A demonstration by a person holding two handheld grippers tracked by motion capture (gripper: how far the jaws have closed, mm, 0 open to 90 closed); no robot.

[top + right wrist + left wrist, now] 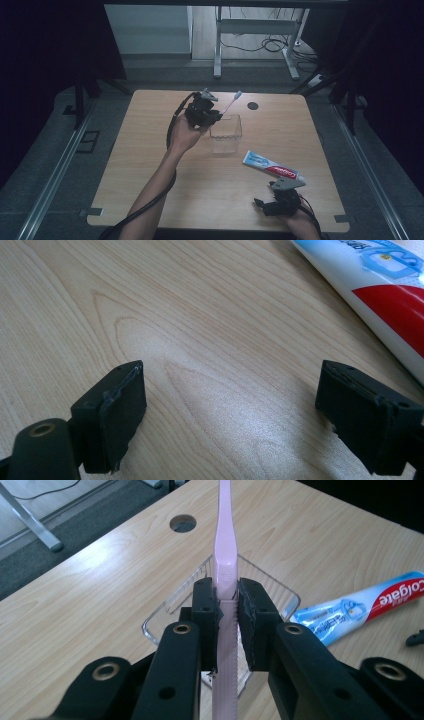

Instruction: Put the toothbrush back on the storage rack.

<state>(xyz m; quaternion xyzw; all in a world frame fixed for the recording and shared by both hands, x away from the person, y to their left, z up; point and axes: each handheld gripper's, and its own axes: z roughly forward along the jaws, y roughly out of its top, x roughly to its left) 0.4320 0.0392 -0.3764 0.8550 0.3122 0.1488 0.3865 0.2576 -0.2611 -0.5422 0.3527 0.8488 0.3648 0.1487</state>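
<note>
Toothbrush (224, 555), a slim pale pink plastic one with a ribbed handle, is clamped between the two black pads of the left gripper (226, 605), which press on its handle from both sides. In the left gripper view its neck runs straight up and away from the jaws, over a clear, square plastic container (272, 587) that stands on the light wooden table (75, 610) directly under the gripper. In the high view the left gripper (216, 114) is held above the table just left of the container (226, 134), and the toothbrush (231, 103) slants up and to the right, its bristled head past the container's far rim. Whether the handle's lower end reaches inside the container I cannot tell.

A white, blue and red toothpaste tube (272, 166) lies flat on the table to the right of the container, apart from it. The right gripper (272, 197) rests low near the table's near edge, just in front of the tube's red end. In the right gripper view its jaws stand wide apart with only bare wood (220, 340) between them, and the toothpaste tube (380, 285) lies beyond the right jaw, untouched.

A round dark hole (253, 106) sits in the tabletop beyond the container.
</note>
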